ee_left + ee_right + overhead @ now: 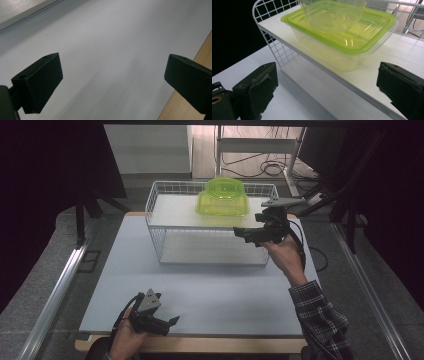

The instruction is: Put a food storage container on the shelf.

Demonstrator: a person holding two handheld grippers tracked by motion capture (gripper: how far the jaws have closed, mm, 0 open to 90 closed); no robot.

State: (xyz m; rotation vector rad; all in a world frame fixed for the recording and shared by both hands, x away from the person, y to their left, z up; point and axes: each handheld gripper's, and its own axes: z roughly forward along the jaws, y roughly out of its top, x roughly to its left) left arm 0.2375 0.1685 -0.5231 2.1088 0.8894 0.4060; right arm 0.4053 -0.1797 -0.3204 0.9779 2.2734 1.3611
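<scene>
Green container (223, 204) already on rack's (159, 215) top shelf, frame centre; right hand-held gripper (250, 235) spread beside it (empty), left hand-held gripper (167, 324) spread, lower left.

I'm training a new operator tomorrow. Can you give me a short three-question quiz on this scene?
1. True or false: the right gripper is shut on the green-lidded box.
2. On which level of the wire rack does the box sit: A upper shelf, B lower shelf, C the table?
3. What stands on the box's lid?

Key:
1. False. Its jaws stand open, short of the box.
2. A.
3. A clear round bowl. The left gripper is open over the table's near edge.
</scene>
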